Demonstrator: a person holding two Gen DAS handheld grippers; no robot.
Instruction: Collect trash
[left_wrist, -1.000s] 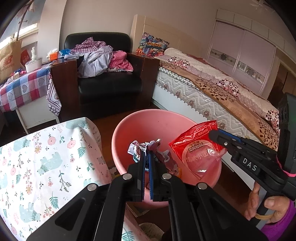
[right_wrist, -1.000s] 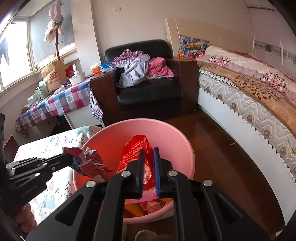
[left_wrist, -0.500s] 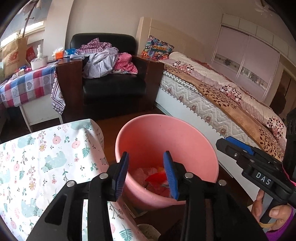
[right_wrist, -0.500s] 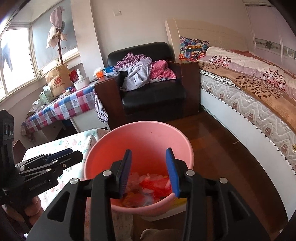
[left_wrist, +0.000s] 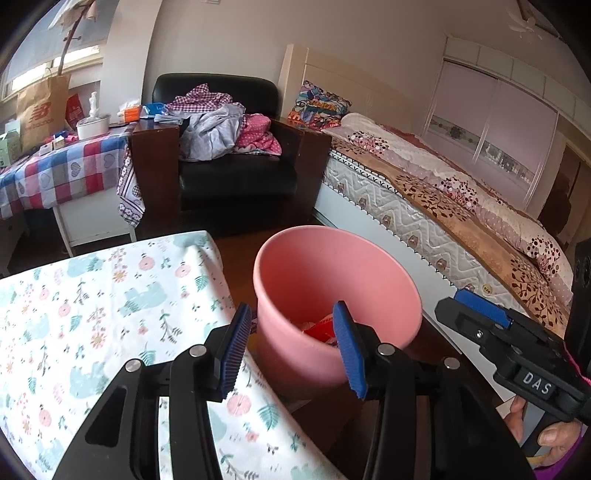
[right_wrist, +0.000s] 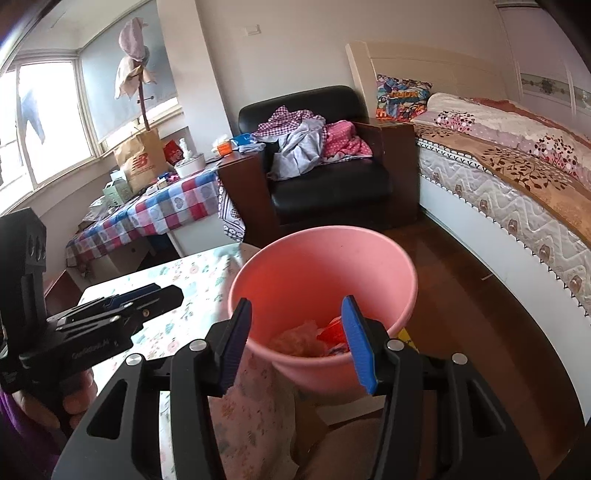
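Note:
A pink plastic bin stands on the dark wood floor beside the table. Crumpled wrappers, red and pale, lie at its bottom; in the left wrist view only a red scrap of the wrappers shows. My left gripper hangs in front of the bin, its jaws opening with nothing between the blue pads. My right gripper is also opening and empty, just short of the bin's near rim. Each gripper also shows in the other's view: right gripper, left gripper.
A table with a floral cloth fills the left. Behind stand a black armchair piled with clothes, a checked-cloth side table with clutter, and a bed on the right. A person's hand holds the right gripper's handle.
Both grippers were shut on wrappers over the bin; they opened, the wrappers dropped in, and both grippers have drawn back and up from the bin.

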